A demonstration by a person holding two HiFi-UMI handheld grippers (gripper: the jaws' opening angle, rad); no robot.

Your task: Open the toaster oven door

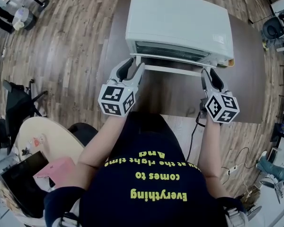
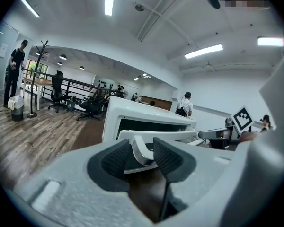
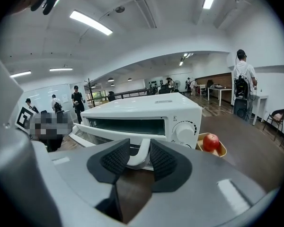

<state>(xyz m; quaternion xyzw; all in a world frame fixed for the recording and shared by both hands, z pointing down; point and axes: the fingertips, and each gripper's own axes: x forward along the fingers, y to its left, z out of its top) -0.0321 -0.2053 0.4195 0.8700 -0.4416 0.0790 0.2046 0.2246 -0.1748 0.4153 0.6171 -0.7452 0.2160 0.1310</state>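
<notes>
A white toaster oven (image 1: 180,22) stands on a dark brown table (image 1: 180,98). Its glass door (image 3: 94,131) is tilted a little way out from the top. A white handle bar (image 1: 173,70) runs along the door's front. My left gripper (image 1: 134,65) is shut on the bar's left end, and the handle's bracket (image 2: 141,151) sits between its dark ribbed pads. My right gripper (image 1: 206,74) is shut on the right end, where the handle (image 3: 141,155) is clamped between its pads. The oven's dial (image 3: 184,133) shows on its right side.
A red apple (image 3: 210,142) lies in a small wooden tray (image 1: 230,62) at the oven's right. A power cord (image 1: 194,136) hangs off the table's near edge. A round table (image 1: 42,136) and an office chair (image 1: 19,103) stand at the lower left. People stand far off.
</notes>
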